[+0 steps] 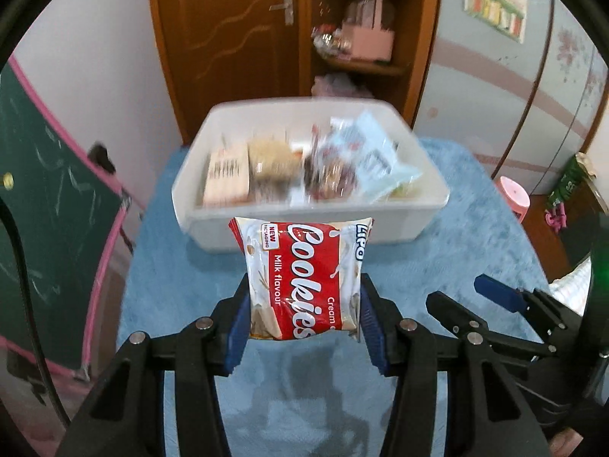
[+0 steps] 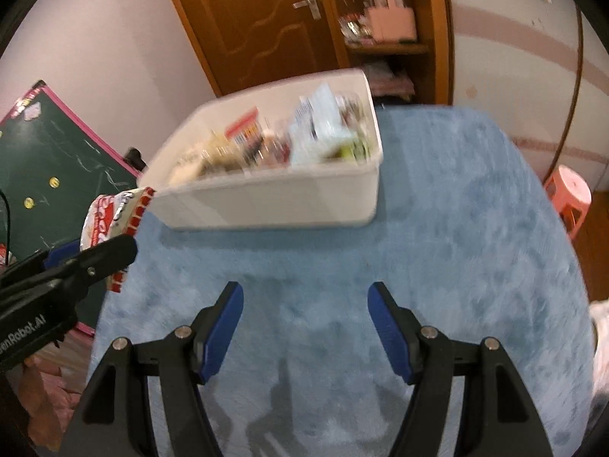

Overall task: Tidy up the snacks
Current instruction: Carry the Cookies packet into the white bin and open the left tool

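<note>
Left gripper (image 1: 304, 316) clenched on cookie packet (image 1: 300, 274), not yet binned; white bin (image 1: 312, 228) part-filled; right gripper (image 2: 304, 327) spread, empty

Our left claw (image 1: 302, 320) and right claw (image 2: 305, 327) are alike: black angular plastic arms with triangular cut-outs, silver round pivot screws behind blue ribbed pads (image 2: 222, 329). White lettering marks the left claw's side.

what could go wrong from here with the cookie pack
The left gripper pinches only the lower part of the cookie pack, so the slick pack may slip or swing. The bin already looks crowded with snacks, so the pack could perch on top or catch the near rim instead of settling.
</note>
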### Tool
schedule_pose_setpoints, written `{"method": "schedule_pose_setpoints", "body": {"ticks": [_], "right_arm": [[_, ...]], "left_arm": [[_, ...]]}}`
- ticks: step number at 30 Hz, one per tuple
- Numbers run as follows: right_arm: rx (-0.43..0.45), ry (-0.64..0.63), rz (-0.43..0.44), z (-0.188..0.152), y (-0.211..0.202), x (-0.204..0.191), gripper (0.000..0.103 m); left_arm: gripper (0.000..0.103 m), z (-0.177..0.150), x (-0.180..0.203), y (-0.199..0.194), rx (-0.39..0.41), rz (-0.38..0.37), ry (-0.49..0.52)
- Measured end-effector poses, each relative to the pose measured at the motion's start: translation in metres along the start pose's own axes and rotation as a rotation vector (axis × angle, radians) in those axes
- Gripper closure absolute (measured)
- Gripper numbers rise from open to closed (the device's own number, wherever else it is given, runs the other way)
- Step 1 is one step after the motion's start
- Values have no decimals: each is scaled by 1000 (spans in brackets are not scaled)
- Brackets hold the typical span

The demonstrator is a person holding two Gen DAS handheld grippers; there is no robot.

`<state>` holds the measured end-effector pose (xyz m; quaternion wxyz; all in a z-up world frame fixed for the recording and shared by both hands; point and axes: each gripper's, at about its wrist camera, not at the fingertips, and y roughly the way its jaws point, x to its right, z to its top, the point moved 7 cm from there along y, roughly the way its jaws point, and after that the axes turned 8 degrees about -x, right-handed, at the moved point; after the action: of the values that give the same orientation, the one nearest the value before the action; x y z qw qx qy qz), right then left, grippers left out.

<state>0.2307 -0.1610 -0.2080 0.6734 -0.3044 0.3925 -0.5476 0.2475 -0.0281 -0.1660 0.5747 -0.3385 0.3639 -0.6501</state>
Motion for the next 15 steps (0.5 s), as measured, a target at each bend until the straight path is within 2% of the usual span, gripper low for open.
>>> {"method": "schedule_pose_setpoints", "body": {"ticks": [4,9,11,15], "right_arm": [[89,-45,3,39,-31,-11,34],[222,-87,-25,104,-73,-21,34],[296,-120,-55,131,-91,-28,34],[381,-165,-119,170,-107,-39,34]], "left_arm": [[53,29,0,-23,66,23,21],[53,79,-5,-44,154,70,17],[53,103,-10,-51,196,98,11],[53,150,-18,-51,255,136,-13]]}}
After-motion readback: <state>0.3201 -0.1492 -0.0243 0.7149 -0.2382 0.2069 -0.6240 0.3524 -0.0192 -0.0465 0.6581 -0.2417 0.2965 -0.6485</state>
